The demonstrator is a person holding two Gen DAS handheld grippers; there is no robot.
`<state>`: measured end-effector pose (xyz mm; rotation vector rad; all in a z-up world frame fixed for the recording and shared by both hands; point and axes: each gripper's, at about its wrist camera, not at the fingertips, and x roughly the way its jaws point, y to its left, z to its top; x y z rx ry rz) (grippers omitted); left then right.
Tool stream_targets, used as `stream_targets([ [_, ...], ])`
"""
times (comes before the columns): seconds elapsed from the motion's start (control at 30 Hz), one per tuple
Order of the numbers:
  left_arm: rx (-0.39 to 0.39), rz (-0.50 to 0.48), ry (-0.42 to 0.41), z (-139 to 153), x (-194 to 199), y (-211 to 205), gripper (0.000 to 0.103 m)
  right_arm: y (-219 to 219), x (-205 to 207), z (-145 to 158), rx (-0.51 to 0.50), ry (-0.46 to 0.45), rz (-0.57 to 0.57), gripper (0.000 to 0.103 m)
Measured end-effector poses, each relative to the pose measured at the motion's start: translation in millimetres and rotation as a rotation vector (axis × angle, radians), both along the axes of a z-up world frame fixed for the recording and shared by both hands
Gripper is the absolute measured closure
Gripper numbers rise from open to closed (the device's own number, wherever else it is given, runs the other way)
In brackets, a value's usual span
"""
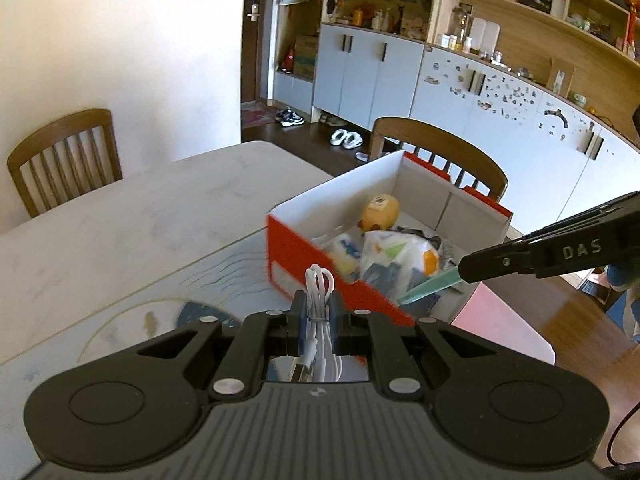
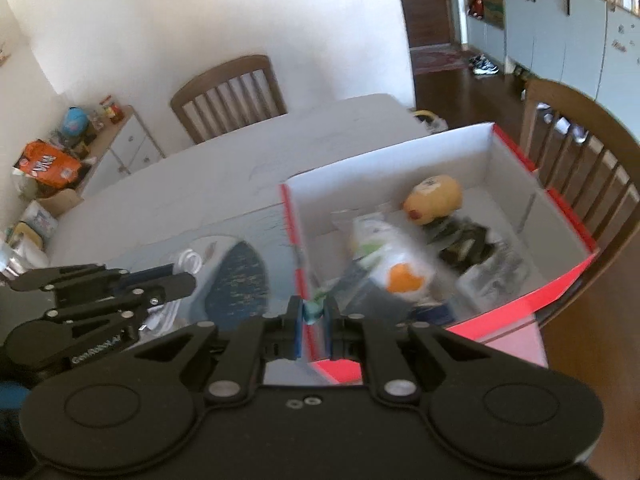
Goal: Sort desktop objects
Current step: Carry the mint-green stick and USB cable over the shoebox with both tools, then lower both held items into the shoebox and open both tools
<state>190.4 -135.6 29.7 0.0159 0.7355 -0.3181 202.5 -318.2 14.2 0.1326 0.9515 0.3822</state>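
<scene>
Left gripper (image 1: 318,312) clamped on a coiled white cable (image 1: 319,280) at lower centre, right gripper (image 2: 312,314) pinching a teal stick (image 1: 428,287) over the red-and-white box (image 2: 560,280) at right

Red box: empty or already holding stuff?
Holding stuff. The open-topped red box contains a yellow round item, a white bag and dark packets.

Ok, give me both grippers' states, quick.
Left gripper: shut on the white cable bundle.
Right gripper: shut on the green stick, over the red box.
</scene>
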Motion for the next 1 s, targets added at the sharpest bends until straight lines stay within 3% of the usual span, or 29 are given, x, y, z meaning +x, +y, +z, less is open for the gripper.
stream_targets([
  [0.37, 0.03, -0.04, 0.003, 5, 20, -42, 0.093, -45, 23, 9, 0.035, -0.039, -0.019, 0.094],
  [1.0, 0.083, -0.194, 0.09, 0, 94, -125, 0.093, -107, 63, -5, -0.05, -0.052, -0.09, 0.094],
])
